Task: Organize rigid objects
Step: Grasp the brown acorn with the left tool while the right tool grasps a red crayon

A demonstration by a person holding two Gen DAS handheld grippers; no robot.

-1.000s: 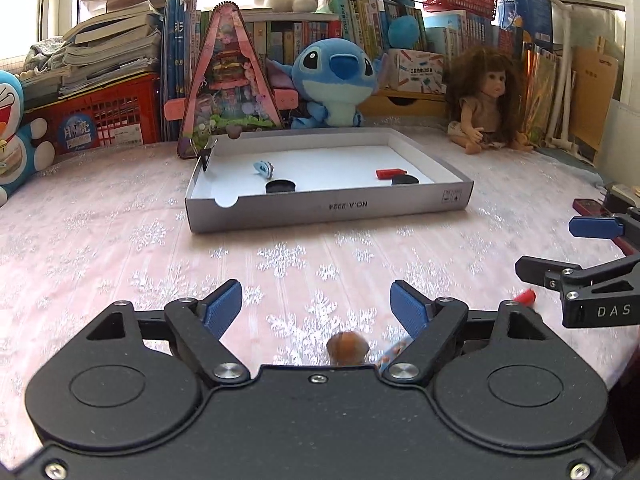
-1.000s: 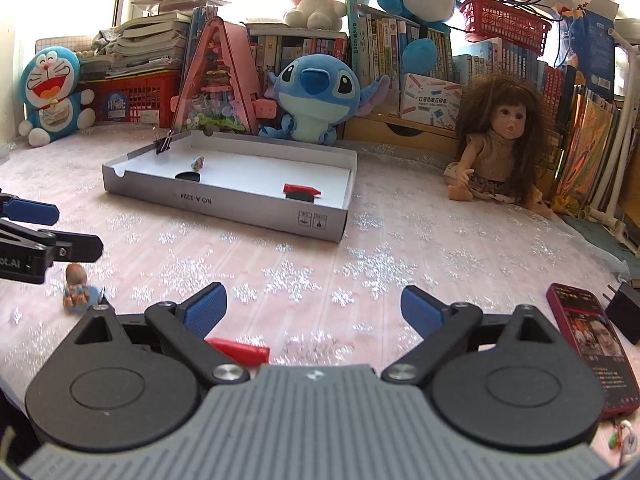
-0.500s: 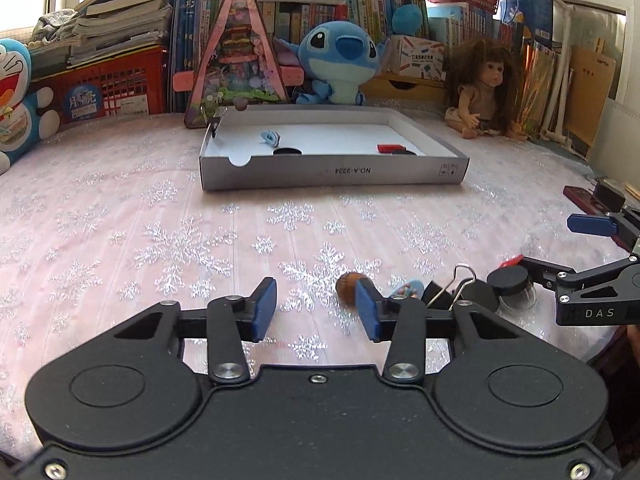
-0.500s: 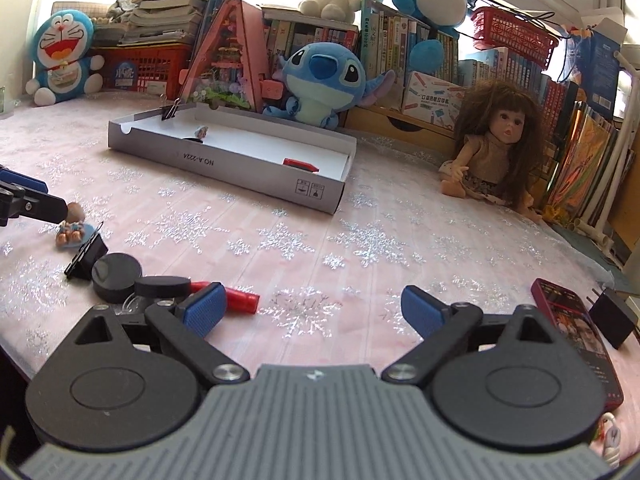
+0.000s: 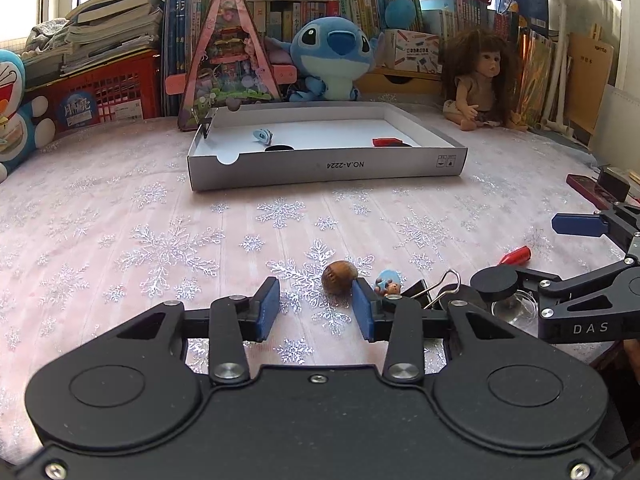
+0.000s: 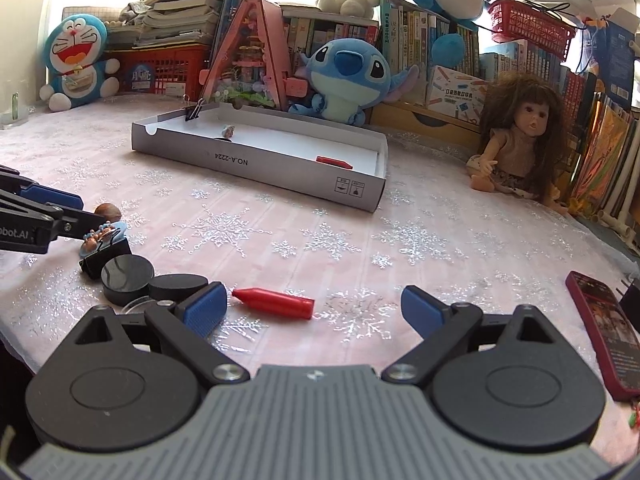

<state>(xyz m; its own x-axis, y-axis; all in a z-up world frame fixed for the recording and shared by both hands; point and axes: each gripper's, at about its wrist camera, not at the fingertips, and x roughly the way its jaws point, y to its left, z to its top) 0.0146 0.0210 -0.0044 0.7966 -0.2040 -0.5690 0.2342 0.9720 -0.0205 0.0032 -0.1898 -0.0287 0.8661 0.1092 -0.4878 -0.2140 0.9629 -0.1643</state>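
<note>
On the tablecloth [image 5: 120, 208], L claw [image 5: 316, 306] apart w/ walnut [image 5: 338, 276] at R pad; R claw [image 6: 314, 306] wide apart.

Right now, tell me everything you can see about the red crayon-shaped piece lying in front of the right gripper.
The red piece looks like smooth, matte plastic: a cylinder tapering to a blunt cone. It lies flat on the snowflake tablecloth, tip pointing toward the black discs, between the open fingers of the right gripper. Nothing grips it.

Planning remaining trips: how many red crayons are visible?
2. One red crayon lies on the tablecloth just ahead of the right gripper; a second red crayon lies inside the white tray. Its near wall may hide more.
</note>
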